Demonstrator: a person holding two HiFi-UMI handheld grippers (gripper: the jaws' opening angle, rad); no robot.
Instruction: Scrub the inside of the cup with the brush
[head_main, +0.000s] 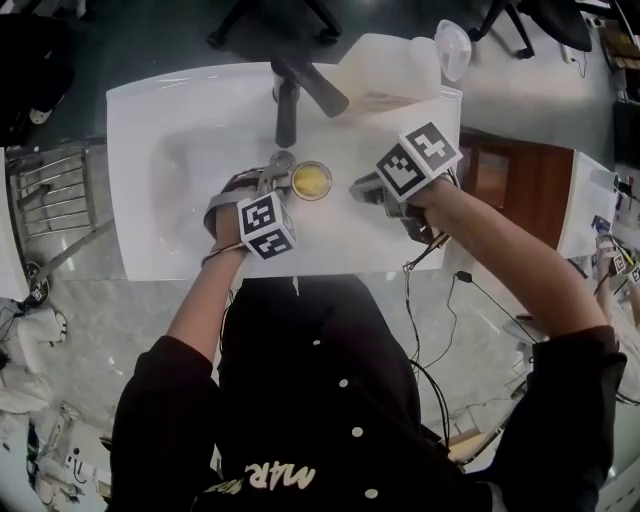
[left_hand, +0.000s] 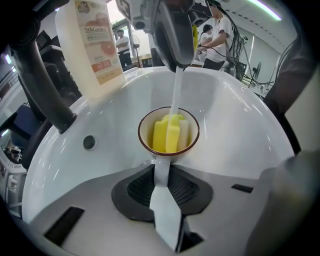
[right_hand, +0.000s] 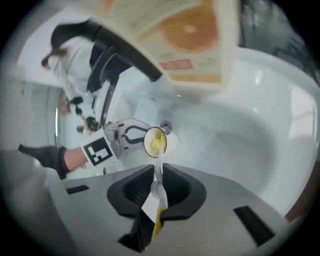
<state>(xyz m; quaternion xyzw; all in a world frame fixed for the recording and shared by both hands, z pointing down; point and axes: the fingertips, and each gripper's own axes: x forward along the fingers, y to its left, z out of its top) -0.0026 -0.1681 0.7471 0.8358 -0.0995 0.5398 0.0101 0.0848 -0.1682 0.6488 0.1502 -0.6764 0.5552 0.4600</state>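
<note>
A small cup with a brown rim is held over the white sink. My left gripper is shut on the cup's white handle, which runs back between its jaws. The brush's yellow sponge head sits inside the cup. Its thin white handle rises to my right gripper, which is shut on it. In the right gripper view the brush handle leads from the jaws of the right gripper into the cup, with the left gripper beside it.
The white sink basin surrounds both grippers. A black faucet arches over it at the back. A cream soap bottle stands on the rim behind. An overflow hole shows in the basin wall.
</note>
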